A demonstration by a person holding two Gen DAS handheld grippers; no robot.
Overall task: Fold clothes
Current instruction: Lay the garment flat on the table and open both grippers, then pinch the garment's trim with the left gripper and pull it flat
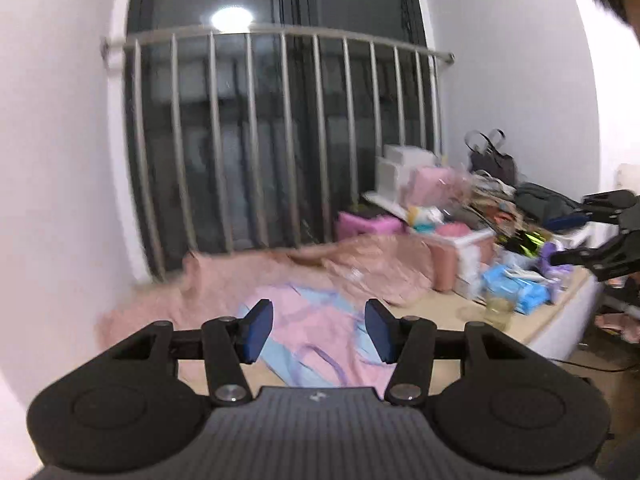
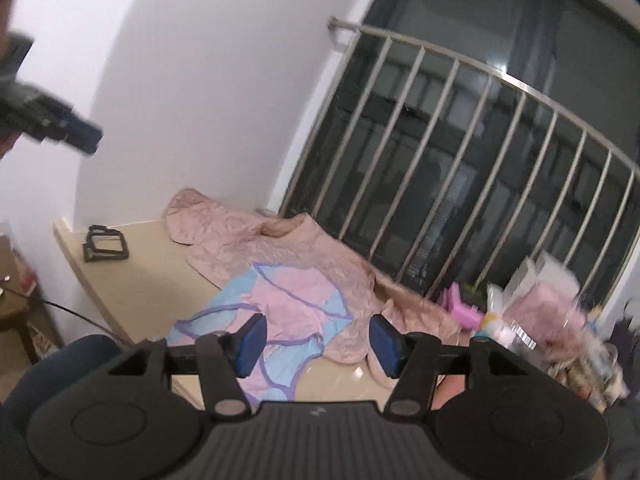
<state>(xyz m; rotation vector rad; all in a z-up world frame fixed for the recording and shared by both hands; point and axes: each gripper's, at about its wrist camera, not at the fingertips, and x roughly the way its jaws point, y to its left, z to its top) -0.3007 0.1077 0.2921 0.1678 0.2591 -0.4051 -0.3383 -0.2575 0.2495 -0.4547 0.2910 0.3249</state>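
Note:
A pink and light-blue garment with purple trim point(image 1: 316, 336) lies spread and rumpled on the beige ledge point(image 2: 132, 276); it also shows in the right wrist view point(image 2: 288, 300). My left gripper point(image 1: 318, 330) is open and empty, held above the garment. My right gripper point(image 2: 318, 342) is open and empty, above the garment's near edge. The right gripper shows at the right edge of the left wrist view point(image 1: 592, 236). The left gripper shows at the upper left of the right wrist view point(image 2: 52, 128).
A pink quilted blanket point(image 2: 256, 240) lies bunched behind the garment against the barred window point(image 1: 280, 140). A black frame stand point(image 2: 105, 243) sits at the ledge's left end. Boxes, bags and packets point(image 1: 480, 216) crowd the right end, with a glass point(image 1: 498, 312) near the edge.

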